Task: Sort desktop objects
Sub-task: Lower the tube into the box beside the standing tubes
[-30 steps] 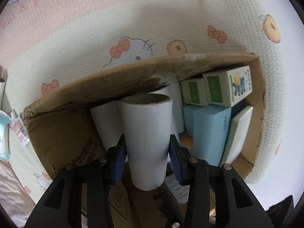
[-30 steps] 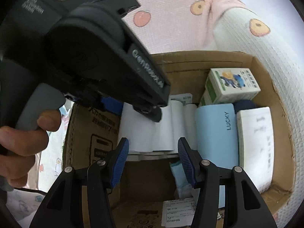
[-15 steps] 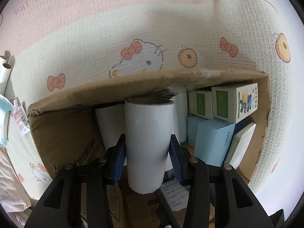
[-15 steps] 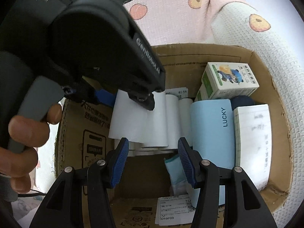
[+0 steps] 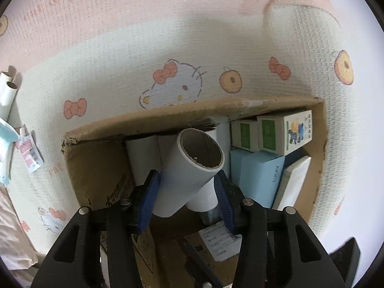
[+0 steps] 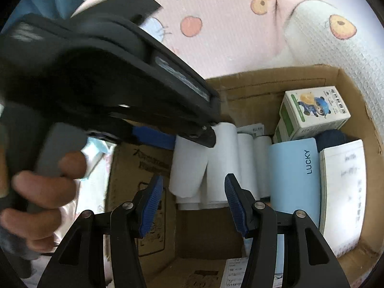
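Both grippers pointed steeply down into the cardboard box (image 5: 100, 168), which sat on a cartoon-print mat (image 5: 168, 48). A hand (image 6: 40, 196) gripped the handle of the left tool, whose black body filled the upper left of the right wrist view and hid part of the box's left side.

Inside the box, a row of white rolls (image 6: 230, 165) stood along the far left, with a light blue box (image 6: 292, 175), a white booklet (image 6: 340, 192) and green-and-white cartons (image 5: 283, 134) packed on the right. More tubes (image 5: 8, 91) lay on the mat outside.

The left gripper (image 5: 187, 192) had just been opening, and the white paper roll (image 5: 189, 170) between its blue pads (image 5: 148, 199) leaned to the right, loose rather than squeezed. The right gripper (image 6: 193, 204) hung half open over the rolls, holding nothing.
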Tool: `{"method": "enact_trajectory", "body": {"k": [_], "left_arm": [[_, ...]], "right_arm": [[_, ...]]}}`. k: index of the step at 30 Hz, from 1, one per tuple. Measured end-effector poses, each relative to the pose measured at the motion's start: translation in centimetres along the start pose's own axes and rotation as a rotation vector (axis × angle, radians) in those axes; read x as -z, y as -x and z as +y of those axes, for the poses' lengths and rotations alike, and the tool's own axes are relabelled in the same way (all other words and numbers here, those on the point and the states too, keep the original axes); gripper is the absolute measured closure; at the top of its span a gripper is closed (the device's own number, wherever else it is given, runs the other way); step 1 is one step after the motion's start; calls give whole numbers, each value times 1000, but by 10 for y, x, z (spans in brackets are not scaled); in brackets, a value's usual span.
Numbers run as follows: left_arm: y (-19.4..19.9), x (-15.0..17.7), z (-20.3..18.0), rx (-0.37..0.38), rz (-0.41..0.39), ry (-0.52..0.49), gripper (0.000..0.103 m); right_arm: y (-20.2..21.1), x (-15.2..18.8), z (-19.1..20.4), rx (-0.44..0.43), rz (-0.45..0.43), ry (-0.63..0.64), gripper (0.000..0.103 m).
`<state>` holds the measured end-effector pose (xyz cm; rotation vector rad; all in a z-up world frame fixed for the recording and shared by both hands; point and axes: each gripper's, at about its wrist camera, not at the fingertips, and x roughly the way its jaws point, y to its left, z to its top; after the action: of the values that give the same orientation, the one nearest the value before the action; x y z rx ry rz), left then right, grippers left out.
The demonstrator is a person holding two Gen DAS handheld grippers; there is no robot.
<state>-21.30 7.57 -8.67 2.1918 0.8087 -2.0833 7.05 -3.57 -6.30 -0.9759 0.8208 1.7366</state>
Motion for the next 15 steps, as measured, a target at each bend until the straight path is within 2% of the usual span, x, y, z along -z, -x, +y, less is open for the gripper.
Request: {"method": "enact_trajectory", "body": {"k": [4,8,10,12,15], "left_arm": [[2,0,3,24,2,8,54],[2,-2,7,52,14,35,55],[2,-5,10,71,28,45,55],[2,-4,11,85,41,37,55],[4,-3,13,114,49,21,55]], "right_arm": [[-5,4,8,-21,-17,49,52],[-16,2,13,20,-17,100,53],[-18,3,12,30,-12,104,66],[-17,6,9,45,5,101,70],[-11,13,-2,-2,10,65,78]]}}
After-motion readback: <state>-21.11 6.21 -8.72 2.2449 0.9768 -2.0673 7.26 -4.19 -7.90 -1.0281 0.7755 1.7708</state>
